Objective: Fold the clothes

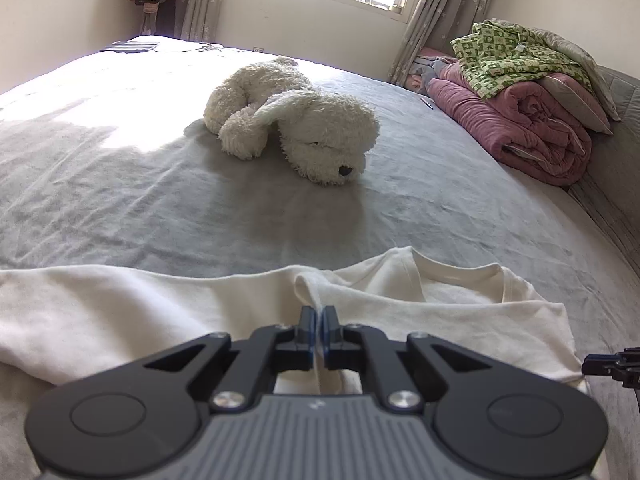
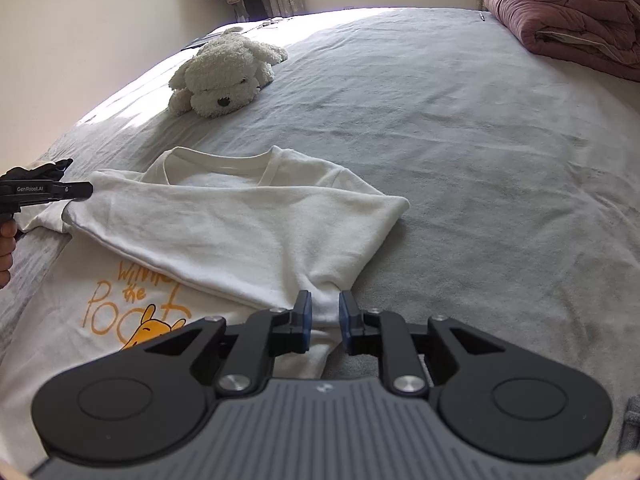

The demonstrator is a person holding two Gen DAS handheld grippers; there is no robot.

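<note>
Garment: cream cotton T-shirt with an orange cartoon-bear print (image 2: 224,240), lying on the grey bed sheet (image 2: 460,160) at the near edge of the bed, neckline pointing towards the far wall.
Fold status: one side panel is already laid over the body and covers part of the print; judged as mid-fold, not finished.
Left tool (image 1: 319,330): pads brought fully together on a raised pleat of the cream fabric, near the shoulder of the shirt. In the right wrist view it enters from the left edge, with part of a hand below it.
Right tool (image 2: 325,320): pads narrowly apart with a gathered ridge of the folded panel between them (the fabric fills most of the gap, but whether the pads press on it cannot be told).
Governing relation: the edge of the folded panel runs between the two tools, so each tool sits at one end of the edge. The rest of the shirt lies to the left of the right tool.
Next move requirement: both ends probably need to travel together to keep that edge straight.
Clearance: white plush toy dog (image 2: 224,76) and rolled pink quilt (image 2: 572,20) lie well apart from the shirt.
</note>
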